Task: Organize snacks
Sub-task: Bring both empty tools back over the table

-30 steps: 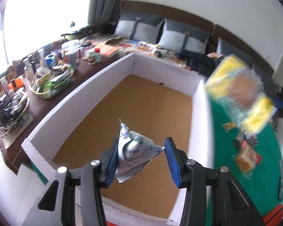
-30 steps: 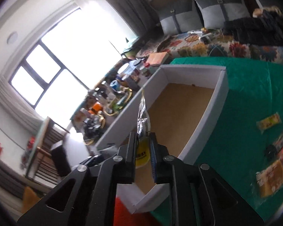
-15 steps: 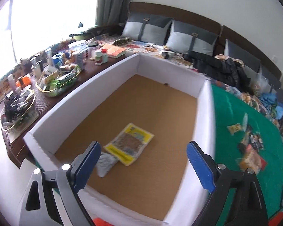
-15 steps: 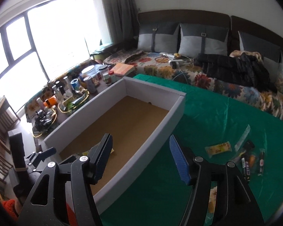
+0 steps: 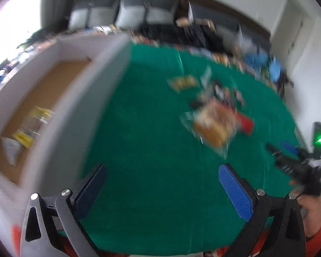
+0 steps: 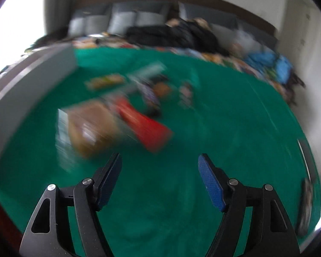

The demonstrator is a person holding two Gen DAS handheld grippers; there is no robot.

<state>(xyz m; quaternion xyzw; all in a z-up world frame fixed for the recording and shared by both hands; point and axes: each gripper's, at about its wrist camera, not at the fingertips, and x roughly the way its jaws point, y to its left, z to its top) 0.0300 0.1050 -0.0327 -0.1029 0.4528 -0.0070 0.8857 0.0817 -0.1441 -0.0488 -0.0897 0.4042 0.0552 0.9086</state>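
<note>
Both views are motion-blurred. My left gripper is open and empty above the green tablecloth. The white box with a brown floor lies to its left; a yellow snack packet and a silver packet lie in it. My right gripper is open and empty over the cloth. Ahead of it lie a brown snack bag, a red packet and several small snacks. The brown bag and the red packet also show in the left wrist view.
A sofa with grey cushions and dark clothing runs behind the table. The box's white wall stands at the left in the right wrist view. The right gripper's body shows at the right edge of the left wrist view.
Both grippers let go of their packets into the box, opened wide, then swung right, away from the box and over the green cloth toward the pile of snacks.
</note>
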